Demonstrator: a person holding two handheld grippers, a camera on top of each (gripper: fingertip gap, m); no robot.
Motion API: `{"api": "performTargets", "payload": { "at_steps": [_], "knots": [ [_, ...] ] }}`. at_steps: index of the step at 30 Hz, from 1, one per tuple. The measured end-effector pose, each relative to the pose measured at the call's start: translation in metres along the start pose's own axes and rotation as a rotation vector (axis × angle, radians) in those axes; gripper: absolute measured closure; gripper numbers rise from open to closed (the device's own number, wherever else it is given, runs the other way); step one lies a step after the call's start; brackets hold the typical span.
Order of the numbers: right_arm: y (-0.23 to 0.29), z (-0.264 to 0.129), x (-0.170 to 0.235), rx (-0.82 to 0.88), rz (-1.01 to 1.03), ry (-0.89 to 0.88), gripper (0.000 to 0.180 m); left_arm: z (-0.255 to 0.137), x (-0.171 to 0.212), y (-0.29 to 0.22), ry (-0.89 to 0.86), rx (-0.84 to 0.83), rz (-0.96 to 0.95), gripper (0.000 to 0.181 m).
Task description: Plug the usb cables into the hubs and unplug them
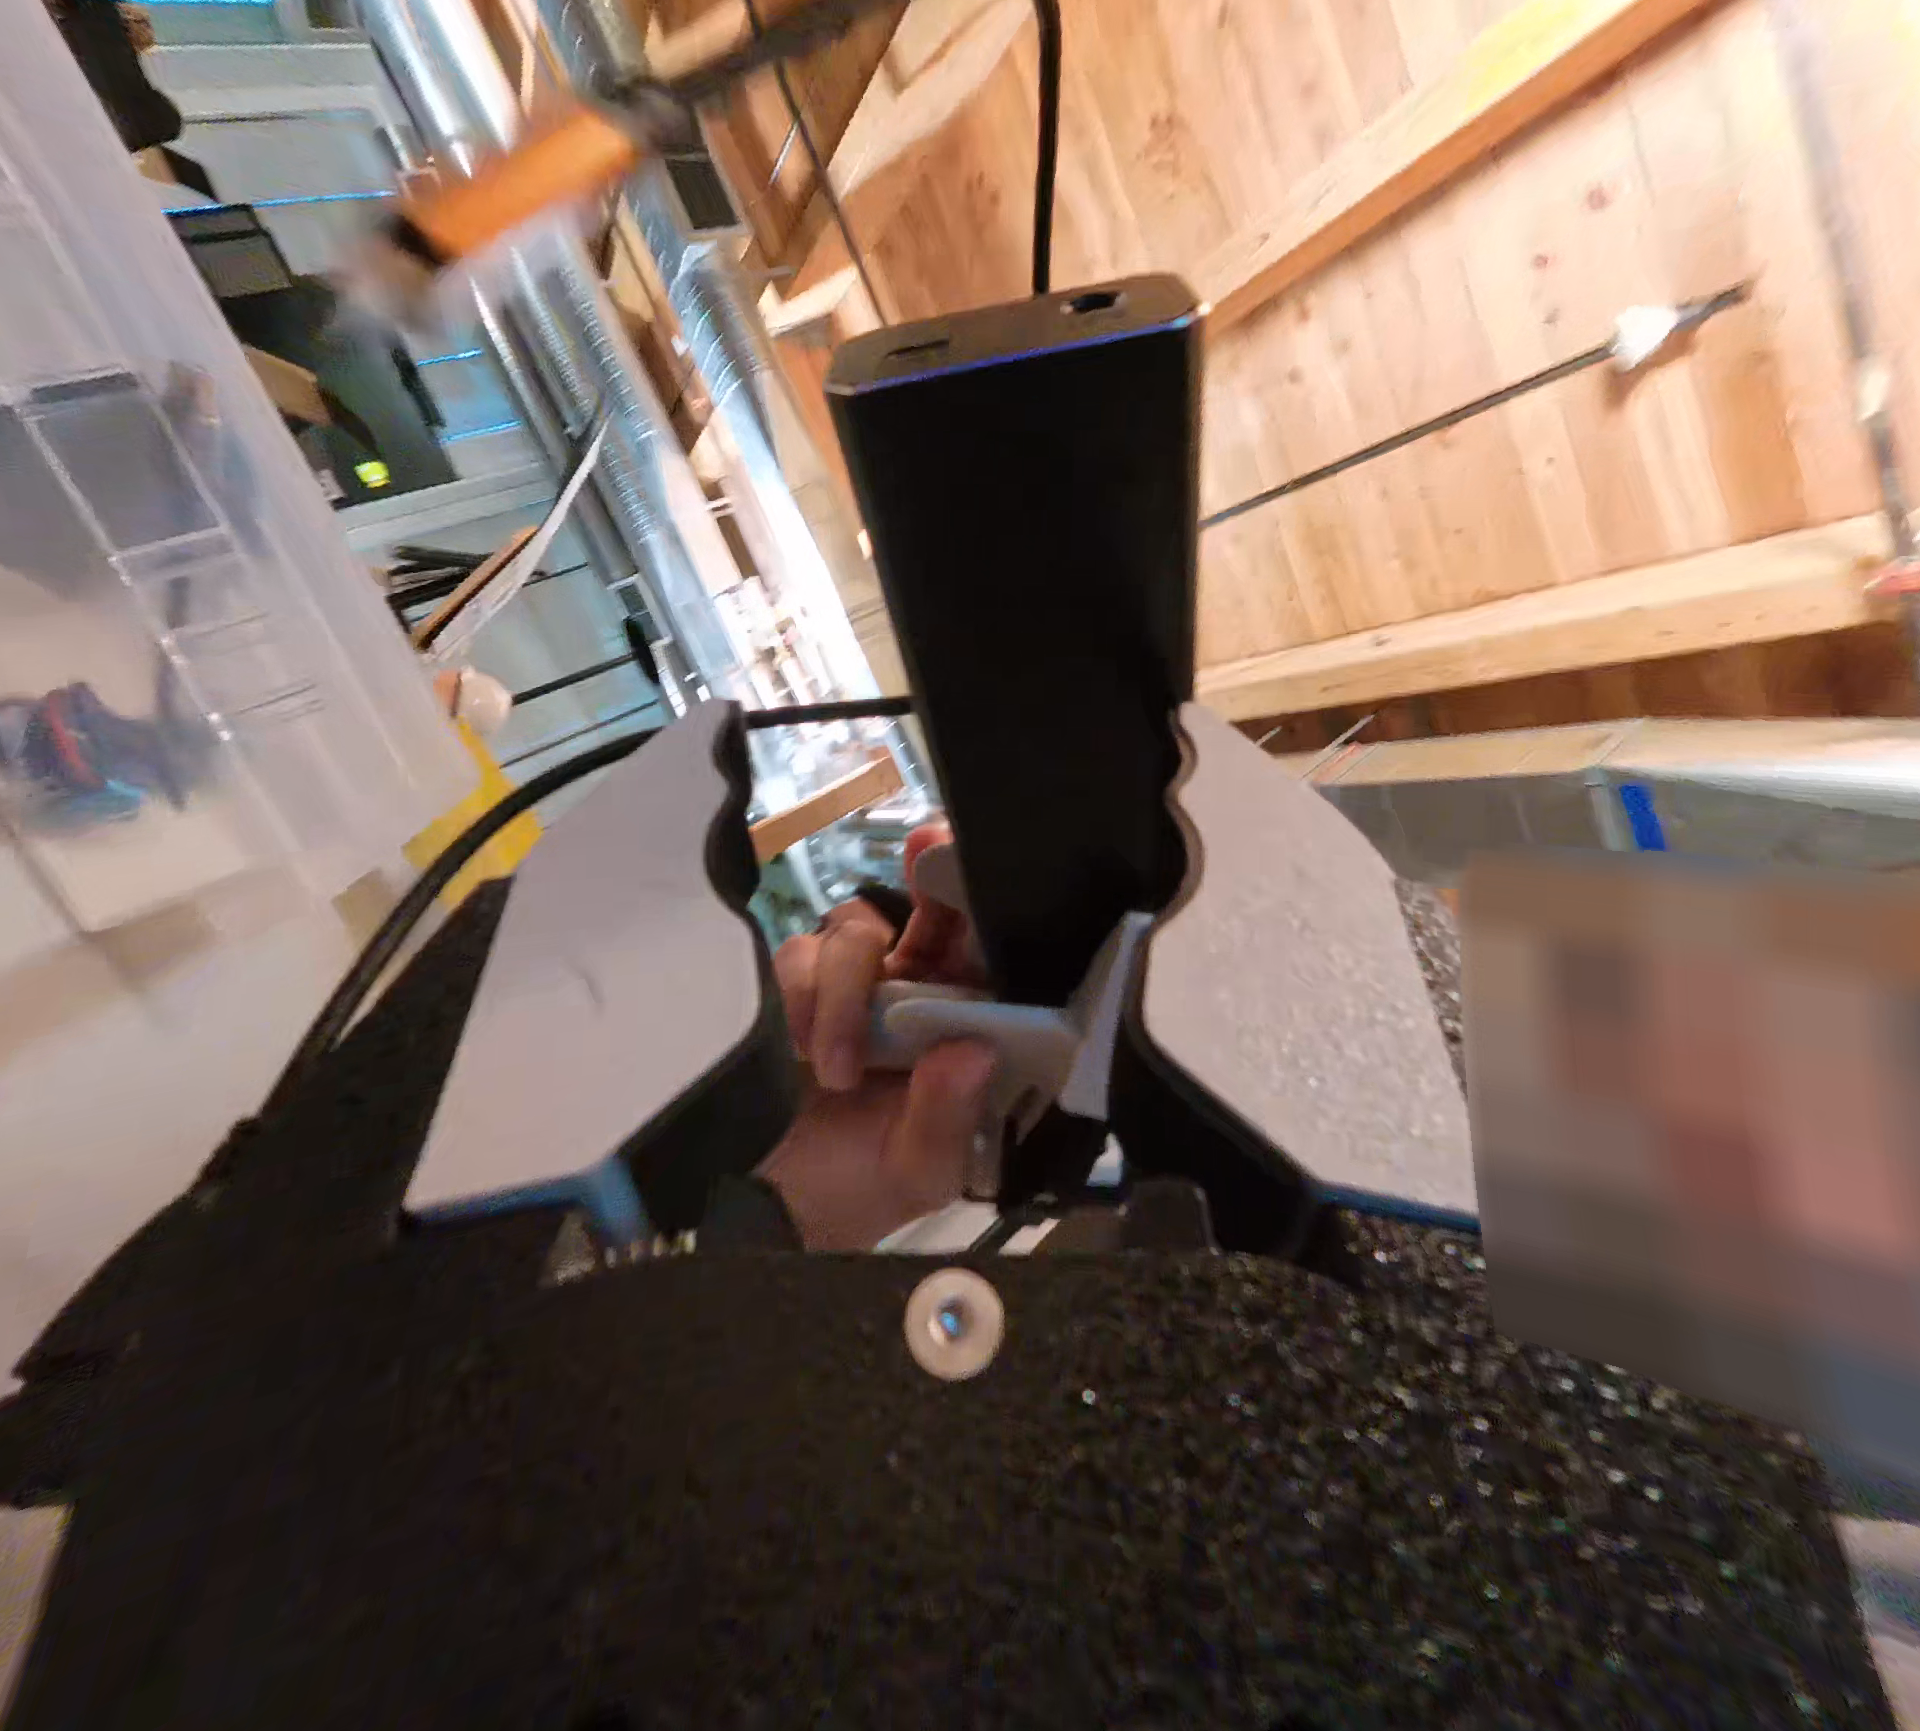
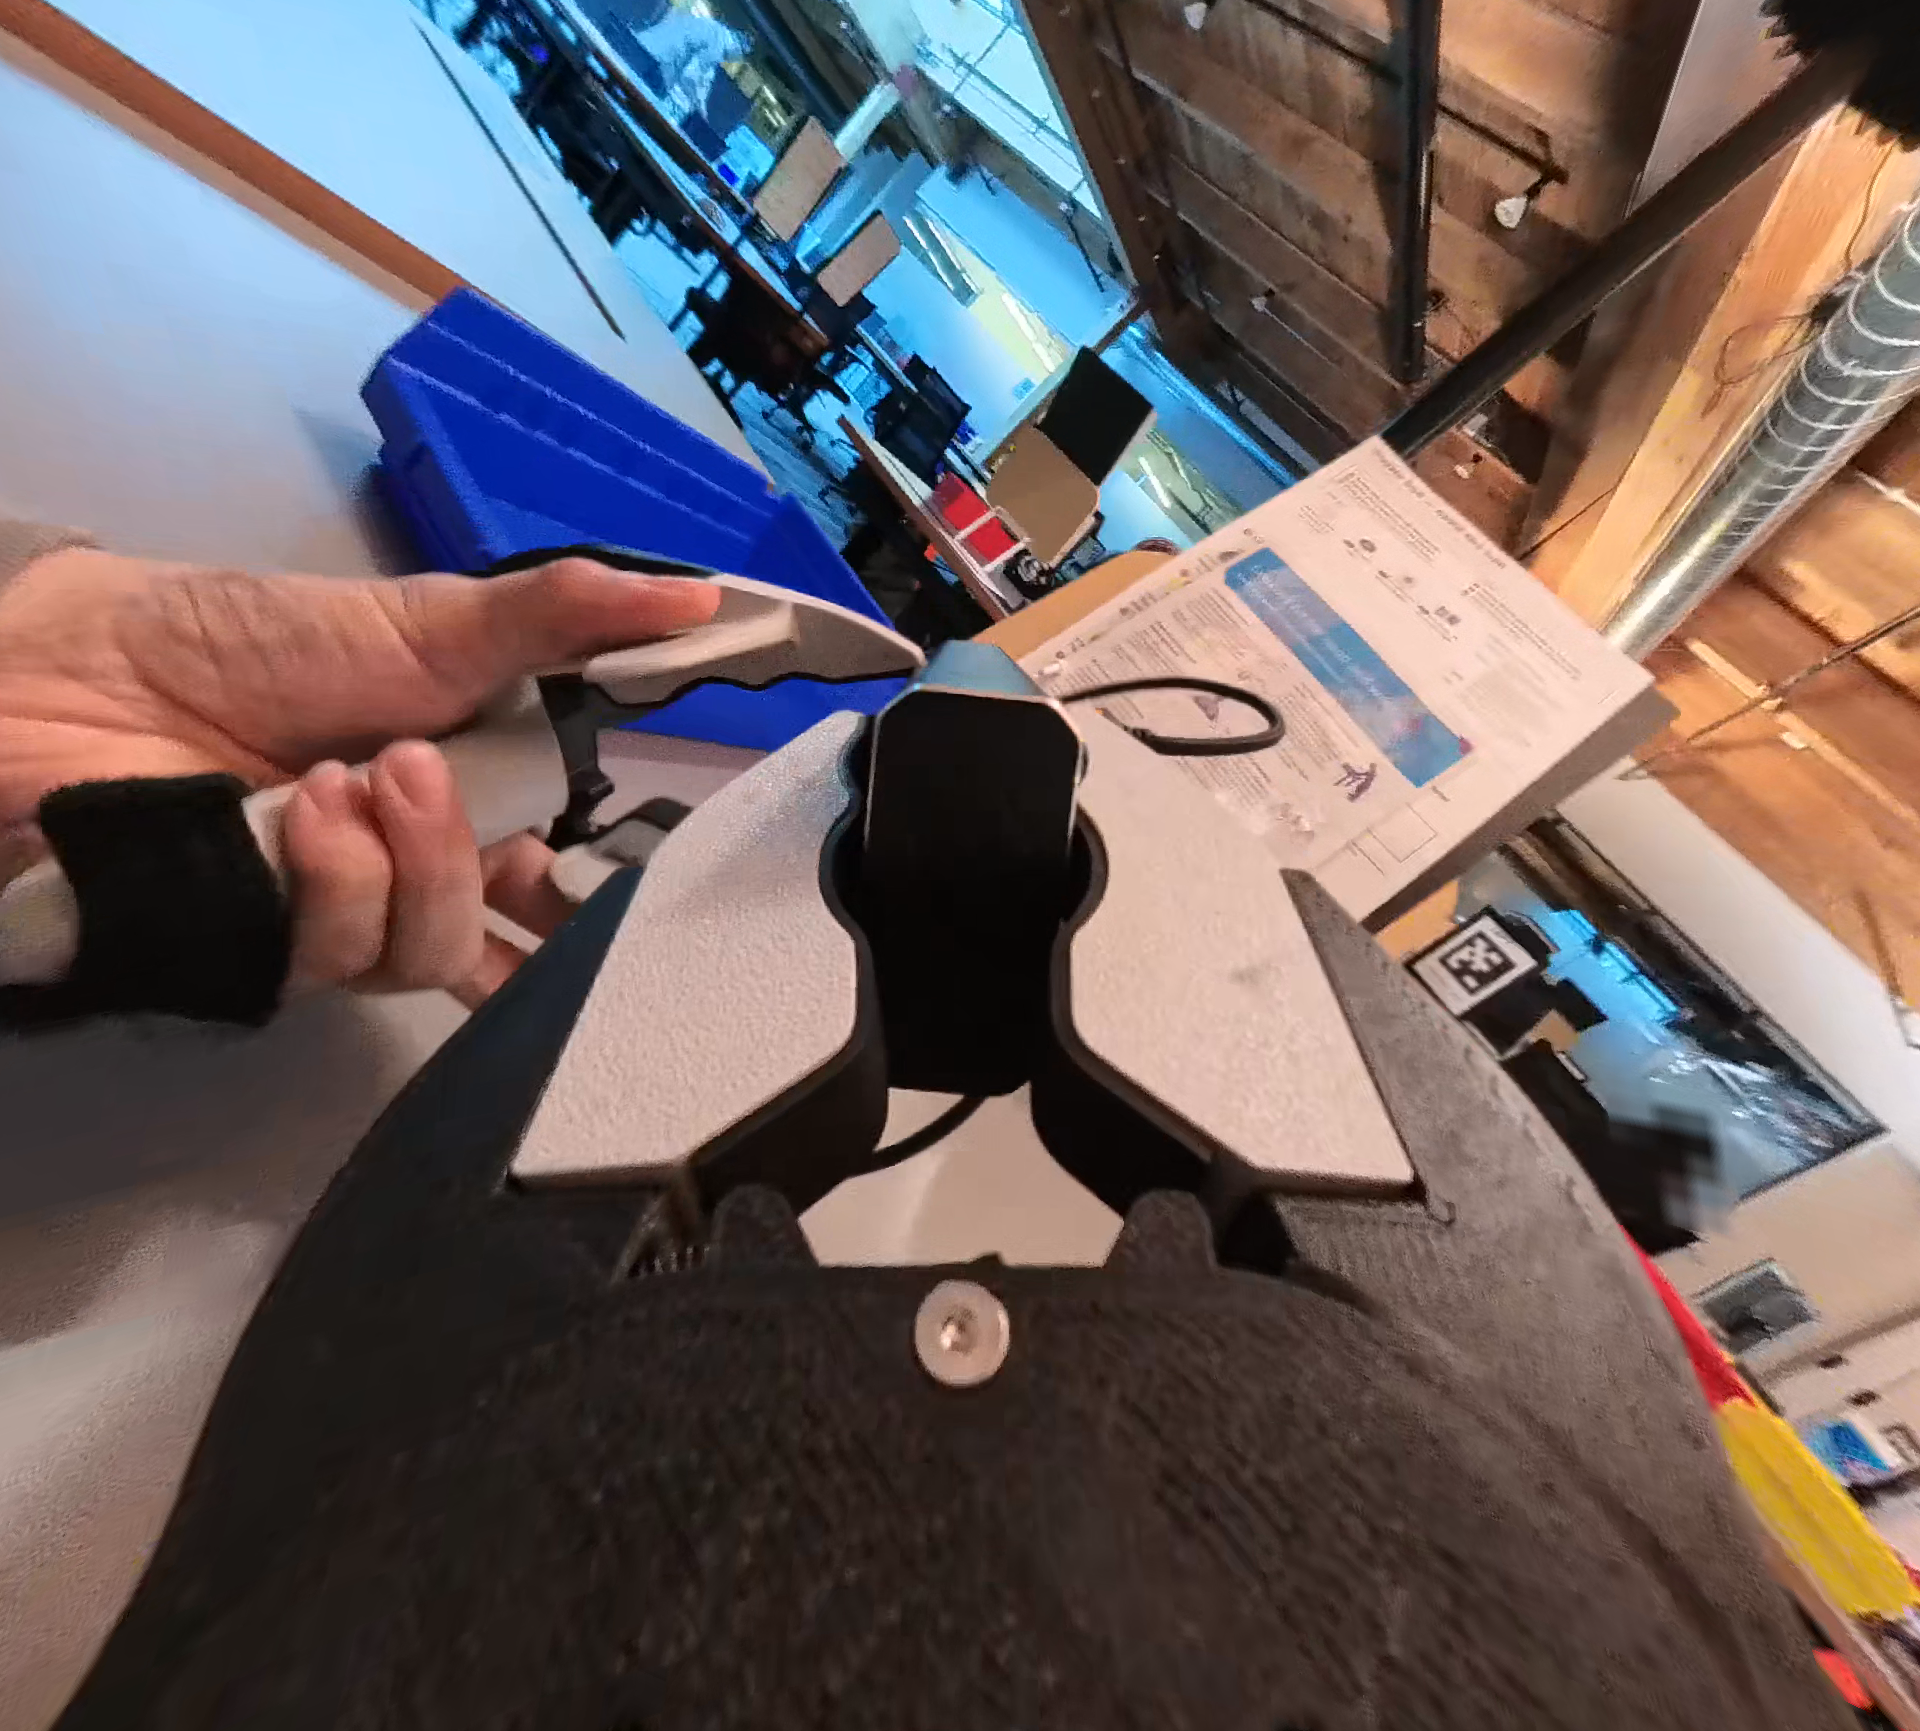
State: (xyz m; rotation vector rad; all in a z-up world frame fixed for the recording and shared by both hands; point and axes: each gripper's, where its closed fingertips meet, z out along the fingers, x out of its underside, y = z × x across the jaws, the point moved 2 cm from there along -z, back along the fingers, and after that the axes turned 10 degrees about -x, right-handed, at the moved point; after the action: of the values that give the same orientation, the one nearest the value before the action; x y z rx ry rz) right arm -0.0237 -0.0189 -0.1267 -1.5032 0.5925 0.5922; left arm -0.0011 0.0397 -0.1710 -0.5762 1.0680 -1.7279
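Observation:
A black rectangular USB hub (image 1: pixel 1018 559) stands upright between the fingers of my left gripper (image 1: pixel 956 731). That gripper is open: the hub lies against its right finger, with a gap to the left finger. My right gripper (image 2: pixel 966 731) is shut on the same hub (image 2: pixel 971 860) from its other end. The hub's thin black cable (image 1: pixel 1049 102) arcs off the far end to a blurred orange piece (image 1: pixel 520 175). A loop of the cable also shows in the right wrist view (image 2: pixel 1205 725). The left gripper's fingers (image 2: pixel 748 632), held by a hand (image 2: pixel 312 694), reach the hub's tip.
A clear plastic bin (image 1: pixel 156 538) is close on the left. A blue bin (image 2: pixel 582 486) lies behind the left gripper, and a printed sheet on a board (image 2: pixel 1351 642) lies behind the hub. Wooden boards and a metal duct are overhead. People stand far off.

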Motion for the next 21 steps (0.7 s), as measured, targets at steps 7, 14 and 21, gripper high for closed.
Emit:
{"api": "performTargets", "payload": {
  "at_steps": [7, 14, 21],
  "knots": [
    [0.0, -0.002, 0.004, -0.055, 0.048, -0.05, 0.147, -0.002, 0.0, -0.011, 0.03, 0.081, 0.001, 0.125],
    [0.02, 0.007, 0.006, -0.086, -0.047, -0.044, 0.148, 0.004, 0.01, -0.011, 0.057, 0.074, 0.015, 0.109],
    [0.026, 0.014, 0.026, -0.081, -0.069, 0.011, 0.149, -0.005, 0.002, -0.018, 0.023, 0.034, 0.322, 0.118]
  ]
}}
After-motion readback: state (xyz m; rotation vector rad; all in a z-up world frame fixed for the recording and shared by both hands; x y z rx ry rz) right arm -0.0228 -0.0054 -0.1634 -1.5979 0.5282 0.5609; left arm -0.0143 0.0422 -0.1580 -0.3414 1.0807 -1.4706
